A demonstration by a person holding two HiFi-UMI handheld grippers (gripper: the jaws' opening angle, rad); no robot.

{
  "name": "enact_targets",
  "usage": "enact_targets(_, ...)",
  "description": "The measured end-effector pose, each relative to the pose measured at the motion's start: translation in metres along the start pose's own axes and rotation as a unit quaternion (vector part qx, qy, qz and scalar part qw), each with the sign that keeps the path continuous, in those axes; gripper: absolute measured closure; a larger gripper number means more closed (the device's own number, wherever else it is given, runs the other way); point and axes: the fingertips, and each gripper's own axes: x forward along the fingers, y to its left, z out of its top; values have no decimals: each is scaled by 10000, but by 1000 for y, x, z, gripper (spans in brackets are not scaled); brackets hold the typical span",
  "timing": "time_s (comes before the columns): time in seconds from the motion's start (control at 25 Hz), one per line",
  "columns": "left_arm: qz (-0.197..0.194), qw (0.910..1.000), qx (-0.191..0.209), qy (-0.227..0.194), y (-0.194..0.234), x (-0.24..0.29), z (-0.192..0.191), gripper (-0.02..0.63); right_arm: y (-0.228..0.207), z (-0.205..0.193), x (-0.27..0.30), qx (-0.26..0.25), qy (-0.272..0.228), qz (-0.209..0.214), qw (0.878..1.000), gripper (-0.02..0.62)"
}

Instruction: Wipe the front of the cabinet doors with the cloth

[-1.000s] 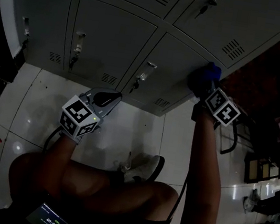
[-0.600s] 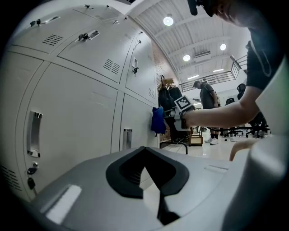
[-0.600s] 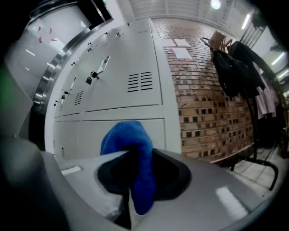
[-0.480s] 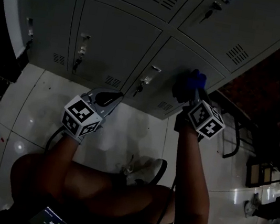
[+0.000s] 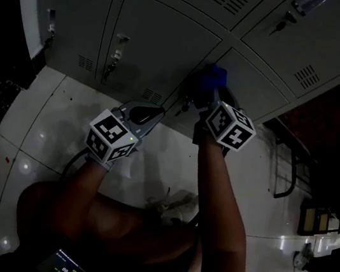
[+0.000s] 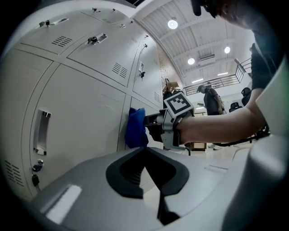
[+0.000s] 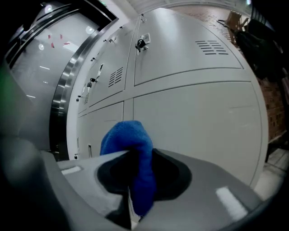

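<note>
Wipes with the right gripper (image 7: 133, 180), pinching the blue cloth (image 7: 128, 144) tight between its jaws and pushing it against a lower cabinet door (image 5: 250, 81), just beside the seam. Holds the left gripper (image 6: 146, 155) back from the doors, jaws pressed together on nothing. To do this pass well: press the bunched cloth squarely to the metal, sweep in straight overlapping strokes, steer round the lock (image 5: 183, 106), and avoid scraping the paint with the hard jaw tips.

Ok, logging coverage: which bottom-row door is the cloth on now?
The right-hand bottom door: the blue cloth, held in the right tongs, sits against its left edge, beyond the middle door.
</note>
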Motion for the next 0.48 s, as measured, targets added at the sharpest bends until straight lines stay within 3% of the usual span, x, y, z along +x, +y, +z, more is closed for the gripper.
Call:
enact_targets(0.2,-20,10000,-85,0,0,1,-1,606,-1,-3,11,20,83,40,10000,518)
enact_targets(0.48,-31,10000,-43,76,-1,2,-5,605,-34,-5,-5,45,113,-260,9996,518)
